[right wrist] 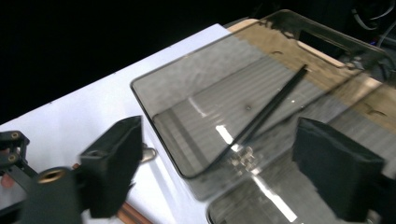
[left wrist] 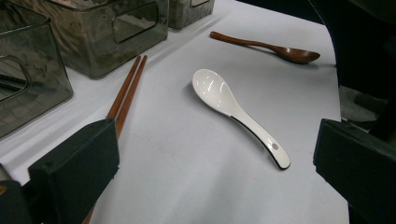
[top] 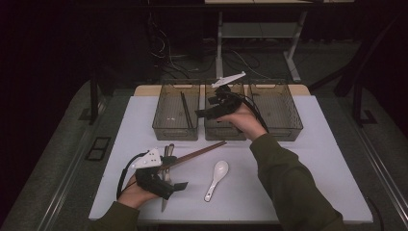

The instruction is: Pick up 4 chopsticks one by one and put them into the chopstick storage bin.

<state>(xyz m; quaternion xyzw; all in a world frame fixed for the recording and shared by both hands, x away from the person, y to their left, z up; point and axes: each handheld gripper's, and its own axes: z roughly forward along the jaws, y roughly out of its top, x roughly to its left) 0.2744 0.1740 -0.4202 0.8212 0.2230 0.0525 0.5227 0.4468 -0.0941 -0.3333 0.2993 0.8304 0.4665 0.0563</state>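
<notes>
Glossy white ceramic spoon (left wrist: 236, 112) beside slender wooden chopsticks (left wrist: 126, 91).

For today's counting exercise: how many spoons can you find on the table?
2. A white spoon lies on the white table near the front, beside the brown chopsticks. A brown wooden spoon lies farther right, seen from the left gripper view. Others may be hidden by the person's arm.

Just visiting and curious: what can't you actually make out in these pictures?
- High view: the metal utensil near the left gripper is partly covered by it; its type is unclear.
- High view: small pale specks in the left bin, too small to identify.
- Left gripper view: the chopsticks have their near ends hidden behind a jaw.
</notes>
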